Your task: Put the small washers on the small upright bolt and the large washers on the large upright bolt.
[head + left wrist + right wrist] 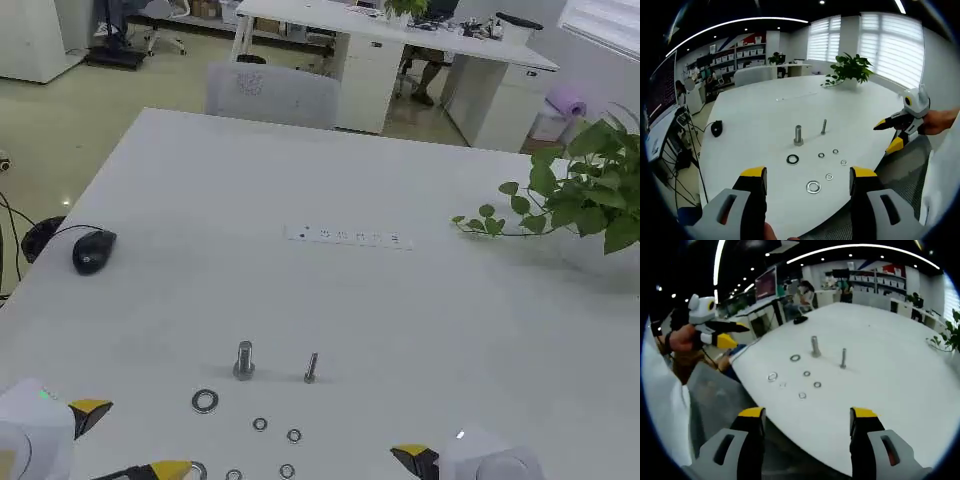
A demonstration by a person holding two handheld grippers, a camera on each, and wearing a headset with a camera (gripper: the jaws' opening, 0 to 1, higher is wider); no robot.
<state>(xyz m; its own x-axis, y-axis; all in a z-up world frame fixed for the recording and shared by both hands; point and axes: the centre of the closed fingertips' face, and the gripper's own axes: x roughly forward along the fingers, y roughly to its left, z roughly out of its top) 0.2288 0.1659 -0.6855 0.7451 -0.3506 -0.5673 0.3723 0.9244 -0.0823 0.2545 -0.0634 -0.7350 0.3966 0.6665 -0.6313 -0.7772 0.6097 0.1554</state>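
Two upright bolts, six loose washers

We count two large washers (205, 401) and four small washers (260, 424) lying flat on the tabletop (400, 330) before the large bolt (244, 360) and small bolt (311, 368). The left claw (808, 175) and right claw (807, 415) are released and empty. A mouse (93, 249) and a plant (585, 190) stand well apart.

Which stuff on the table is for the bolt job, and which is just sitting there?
For the job:
large bolt
small bolt
large washers
small washers

Just lying about:
mouse
socket strip
plant
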